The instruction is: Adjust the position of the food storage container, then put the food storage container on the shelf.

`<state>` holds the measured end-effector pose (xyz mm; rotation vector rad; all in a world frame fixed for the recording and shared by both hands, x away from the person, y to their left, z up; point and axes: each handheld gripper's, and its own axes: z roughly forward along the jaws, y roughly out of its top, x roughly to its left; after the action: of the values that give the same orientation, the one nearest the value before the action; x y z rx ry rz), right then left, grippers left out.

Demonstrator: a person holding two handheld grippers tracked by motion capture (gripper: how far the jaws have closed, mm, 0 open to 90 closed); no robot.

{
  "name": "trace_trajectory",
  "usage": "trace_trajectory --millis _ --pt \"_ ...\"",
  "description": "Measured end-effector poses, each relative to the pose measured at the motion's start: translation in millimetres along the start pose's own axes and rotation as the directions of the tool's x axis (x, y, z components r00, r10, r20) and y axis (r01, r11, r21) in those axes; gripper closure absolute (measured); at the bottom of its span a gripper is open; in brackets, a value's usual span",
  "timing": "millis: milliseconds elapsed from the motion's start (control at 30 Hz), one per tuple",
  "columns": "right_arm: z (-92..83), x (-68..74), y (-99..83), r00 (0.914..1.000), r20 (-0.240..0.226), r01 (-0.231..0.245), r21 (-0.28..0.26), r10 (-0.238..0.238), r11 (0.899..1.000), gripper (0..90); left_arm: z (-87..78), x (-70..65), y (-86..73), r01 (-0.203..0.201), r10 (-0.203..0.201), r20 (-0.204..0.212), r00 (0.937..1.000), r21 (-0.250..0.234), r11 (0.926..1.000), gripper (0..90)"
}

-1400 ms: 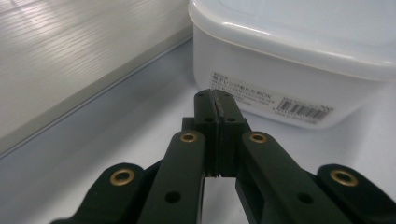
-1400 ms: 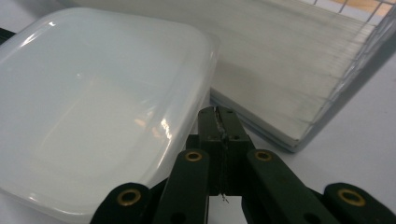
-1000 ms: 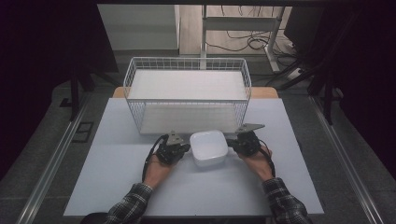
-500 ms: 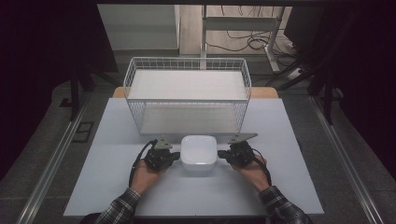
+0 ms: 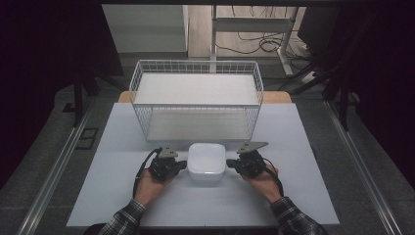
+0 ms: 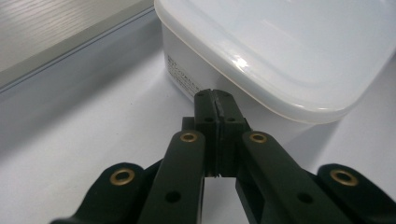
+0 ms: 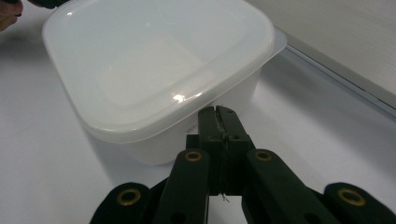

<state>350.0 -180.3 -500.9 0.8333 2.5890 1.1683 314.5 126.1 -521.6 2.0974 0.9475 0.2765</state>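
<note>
A white square container with a lid (image 5: 207,163) rests on the white table, in front of the wire basket. My left gripper (image 5: 182,165) is at its left side and my right gripper (image 5: 230,165) at its right side. In the left gripper view the jaws are pressed together, and the left gripper (image 6: 215,93) has its tips against the container (image 6: 289,51) wall just under the lid rim. The right gripper (image 7: 215,110) is likewise shut, its tips against the container (image 7: 154,60) below the rim. Nothing sits between either pair of jaws.
A white wire basket (image 5: 195,66) stands behind the container on the table (image 5: 293,196), its front wall a short way from the container. Dark floor, cables and a stand lie beyond the table.
The container and both grippers have moved from close to the basket toward the person's side of the table. The container now rests there.
</note>
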Motion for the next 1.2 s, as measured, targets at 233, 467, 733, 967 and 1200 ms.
trace_trajectory --millis 233,467,733,967,1200 --pt "-6.0 3.5 -2.7 0.9986 0.034 0.04 0.012 -0.041 0.999 86.4 -13.1 1.7 -5.1 0.005 -0.006 -0.014 0.9999 -0.02 0.9998 79.7" --pt "-26.7 3.6 -12.4 0.9966 0.052 0.066 -0.03 -0.064 0.997 73.4 -28.9 -1.0 -20.2 0.009 -0.01 -0.014 0.9998 -0.046 0.9989 58.6" --pt "-43.9 4.1 -25.6 0.9987 0.048 0.02 -0.093 -0.015 0.995 31.2 -43.9 -1.1 -36.7 0.032 -0.034 -0.022 0.9992 -0.089 0.9955 25.2" --pt "-36.8 4.4 -35.2 0.9984 0.041 0.041 -0.046 -0.039 0.998 3.7 -45.4 3.2 -41.1 0.055 -0.052 0.03 0.9982 -0.135 0.9893 7.9" --pt "-37.5 2.8 -32.8 0.9992 0.031 0.03 -0.093 -0.027 0.995 1.3 -38.1 5.2 -42.1 0.029 -0.024 0.033 0.9992 -0.152 0.988 2.7"
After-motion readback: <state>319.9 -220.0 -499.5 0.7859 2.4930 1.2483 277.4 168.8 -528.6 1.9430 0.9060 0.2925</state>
